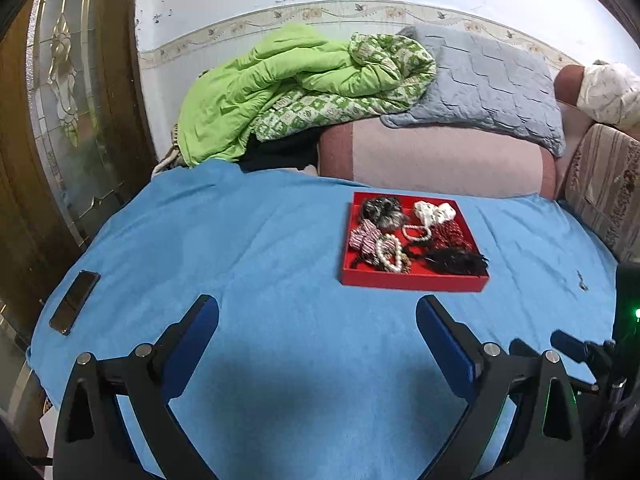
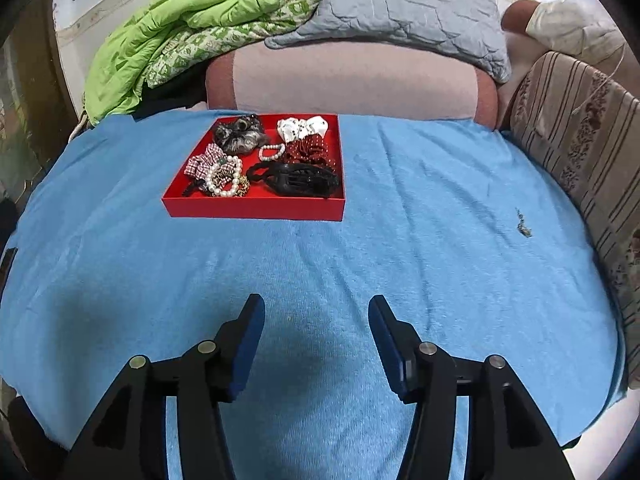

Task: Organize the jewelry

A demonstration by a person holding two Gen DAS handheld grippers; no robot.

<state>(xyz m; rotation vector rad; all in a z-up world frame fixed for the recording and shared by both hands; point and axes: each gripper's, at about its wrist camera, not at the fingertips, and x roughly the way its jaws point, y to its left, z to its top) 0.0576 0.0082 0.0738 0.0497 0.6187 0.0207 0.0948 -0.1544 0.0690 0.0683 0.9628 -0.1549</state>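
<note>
A red tray (image 1: 412,280) (image 2: 256,210) sits on the blue cloth and holds scrunchies, pearl bracelets (image 1: 390,254) (image 2: 226,180) and a black hair claw (image 1: 456,261) (image 2: 304,180). A small dark piece of jewelry (image 2: 523,229) (image 1: 582,281) lies alone on the cloth to the right of the tray. My left gripper (image 1: 318,308) is open and empty, above the cloth in front of the tray. My right gripper (image 2: 316,306) is open and empty, also short of the tray, its tip showing in the left wrist view (image 1: 568,344).
A black phone (image 1: 75,301) lies on the cloth at the left edge. Behind the tray are a pink cushion (image 1: 436,156), a green quilt (image 1: 280,88) and a grey pillow (image 1: 488,80). A striped cushion (image 2: 580,140) borders the right side. A wooden door (image 1: 60,120) stands at left.
</note>
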